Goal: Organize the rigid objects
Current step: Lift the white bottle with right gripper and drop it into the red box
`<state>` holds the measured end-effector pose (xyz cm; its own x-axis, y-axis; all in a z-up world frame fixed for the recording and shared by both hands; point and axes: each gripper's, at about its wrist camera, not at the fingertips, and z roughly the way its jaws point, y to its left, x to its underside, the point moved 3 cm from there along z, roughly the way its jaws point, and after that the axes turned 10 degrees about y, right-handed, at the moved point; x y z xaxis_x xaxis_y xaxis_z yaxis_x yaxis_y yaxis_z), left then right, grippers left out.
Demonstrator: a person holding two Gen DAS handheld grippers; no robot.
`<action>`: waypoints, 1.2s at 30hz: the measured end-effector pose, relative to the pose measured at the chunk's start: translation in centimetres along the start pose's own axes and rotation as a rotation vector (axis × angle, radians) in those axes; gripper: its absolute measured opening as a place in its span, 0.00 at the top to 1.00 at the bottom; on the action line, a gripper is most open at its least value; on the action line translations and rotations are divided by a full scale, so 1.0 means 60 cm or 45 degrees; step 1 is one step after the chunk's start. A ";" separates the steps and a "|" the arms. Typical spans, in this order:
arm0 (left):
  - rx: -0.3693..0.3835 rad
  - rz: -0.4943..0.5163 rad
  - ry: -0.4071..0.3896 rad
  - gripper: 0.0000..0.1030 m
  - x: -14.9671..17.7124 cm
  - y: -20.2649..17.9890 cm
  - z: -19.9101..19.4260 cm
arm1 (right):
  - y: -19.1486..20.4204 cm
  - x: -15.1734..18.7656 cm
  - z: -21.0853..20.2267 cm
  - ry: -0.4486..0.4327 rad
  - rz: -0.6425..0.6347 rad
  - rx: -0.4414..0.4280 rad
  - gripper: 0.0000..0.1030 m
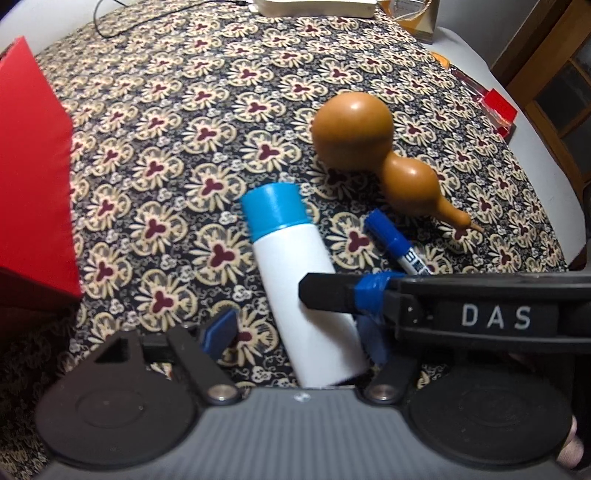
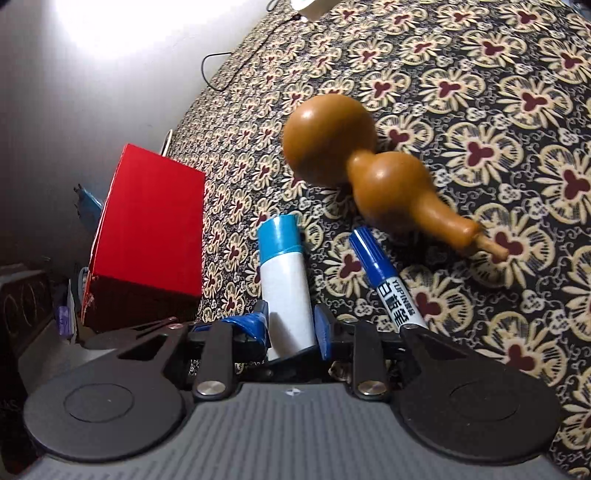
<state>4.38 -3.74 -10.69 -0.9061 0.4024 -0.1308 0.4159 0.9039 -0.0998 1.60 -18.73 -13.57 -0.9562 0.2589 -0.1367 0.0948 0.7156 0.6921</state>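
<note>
A white bottle with a blue cap (image 1: 295, 273) lies on the patterned cloth; it also shows in the right wrist view (image 2: 284, 284). My right gripper (image 2: 291, 325) has its blue pads on both sides of the bottle's body, shut on it. My left gripper (image 1: 295, 339) is open around the same bottle's base, with one blue pad (image 1: 218, 332) at the left. The right gripper's black finger (image 1: 332, 295) crosses over the bottle. A brown gourd (image 1: 369, 147) (image 2: 369, 166) and a blue marker (image 1: 395, 243) (image 2: 384, 280) lie just right of the bottle.
A red box (image 1: 33, 184) (image 2: 147, 229) stands at the left on the patterned tablecloth (image 1: 184, 110). A small red box (image 1: 498, 110) sits near the right edge. A black cable (image 1: 118, 22) and a white object (image 1: 317, 7) lie at the far edge.
</note>
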 end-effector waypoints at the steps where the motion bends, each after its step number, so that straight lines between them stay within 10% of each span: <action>1: -0.009 0.001 -0.008 0.44 0.001 0.002 -0.001 | 0.000 0.000 0.000 -0.006 0.003 0.002 0.91; 6: 0.001 -0.024 -0.042 0.60 0.008 0.017 -0.008 | 0.004 -0.014 0.009 -0.015 -0.025 0.015 0.90; 25: 0.181 -0.040 -0.112 0.64 0.024 0.021 -0.046 | 0.031 0.000 0.003 -0.033 -0.031 -0.037 0.90; 36: 0.220 0.017 -0.414 0.64 0.018 0.065 -0.216 | 0.196 -0.017 -0.080 -0.262 -0.317 -0.068 0.91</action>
<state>4.02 2.11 1.55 -0.8399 0.3217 -0.4372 0.4595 0.8501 -0.2572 2.37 -13.71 -1.88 -0.8717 0.2094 -0.4430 -0.1550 0.7397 0.6548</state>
